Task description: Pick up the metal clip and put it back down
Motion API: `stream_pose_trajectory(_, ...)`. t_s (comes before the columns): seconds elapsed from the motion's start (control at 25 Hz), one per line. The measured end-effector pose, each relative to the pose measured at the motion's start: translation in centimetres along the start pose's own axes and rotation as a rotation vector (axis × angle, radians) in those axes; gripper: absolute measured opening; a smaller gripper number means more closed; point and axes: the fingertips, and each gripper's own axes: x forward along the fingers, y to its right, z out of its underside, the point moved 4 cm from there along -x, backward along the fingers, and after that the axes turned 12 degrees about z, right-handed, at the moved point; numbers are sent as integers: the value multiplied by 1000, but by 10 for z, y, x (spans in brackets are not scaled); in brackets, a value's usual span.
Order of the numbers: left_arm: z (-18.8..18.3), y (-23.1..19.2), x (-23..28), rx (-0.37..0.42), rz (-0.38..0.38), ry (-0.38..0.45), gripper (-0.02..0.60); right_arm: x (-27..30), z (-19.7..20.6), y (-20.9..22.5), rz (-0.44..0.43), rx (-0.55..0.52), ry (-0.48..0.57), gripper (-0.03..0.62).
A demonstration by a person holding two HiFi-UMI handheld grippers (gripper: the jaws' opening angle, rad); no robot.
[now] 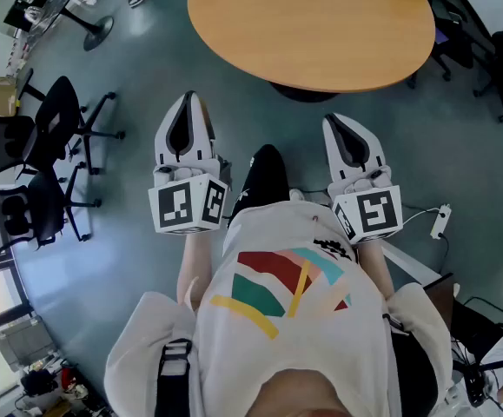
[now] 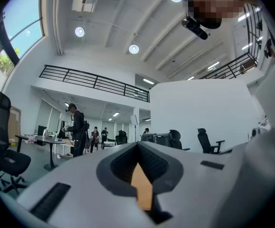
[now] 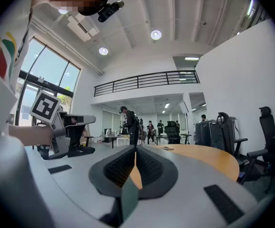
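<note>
A round wooden table (image 1: 312, 24) stands ahead of me on the floor. Both grippers hang in front of my chest, short of its near edge. My left gripper (image 1: 190, 98) has its jaws together with nothing between them; its pads meet at a point (image 2: 138, 144). My right gripper (image 1: 333, 120) is shut too, with pads pressed together and empty (image 3: 135, 147). In the right gripper view a small dark thing (image 3: 168, 148) lies on the tabletop (image 3: 208, 158), too small to tell as the metal clip. No clip shows in the head view.
Black office chairs (image 1: 56, 124) stand on the floor to the left, and more chairs (image 1: 459, 24) are at the right of the table. A white cable plug (image 1: 442, 220) lies on the floor at right. Several people (image 3: 128, 122) stand far off by desks.
</note>
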Motion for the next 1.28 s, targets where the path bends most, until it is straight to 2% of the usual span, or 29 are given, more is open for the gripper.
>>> stream_pose_trajectory(0.16,2,-17,13,-26,-13,70,43,13,10,5,6,-7,-3,15)
stream_pose_trajectory(0.28,16,-34,39,-40,8,89,43,37,18,15,61,-5,5,15)
stream_pose_trajectory(0.36,21,-50,65,-40,30,80,43,65,19,18,92,-8,-4,15)
stream_pose_trajectory(0.48,25,-85,98,-37,53,87,43,109,15,9,81,-30,2,15)
stream_pose_trajectory(0.64,43,-134,153,-75,74,107,43,190,18,10,90,-36,-23,15)
stream_pose_trajectory(0.84,59,-221,227,-99,65,75,43,309,9,-11,68,-38,-60,15)
stream_pose_trajectory(1.04,52,-301,311,-114,107,22,43,425,-11,-25,85,15,-135,17)
stream_pose_trajectory(1.16,51,-339,356,-123,147,-7,43,475,-16,-31,126,58,-173,15)
stream_pose_trajectory(1.28,63,-357,395,-117,192,-34,43,505,-9,-27,178,87,-204,15)
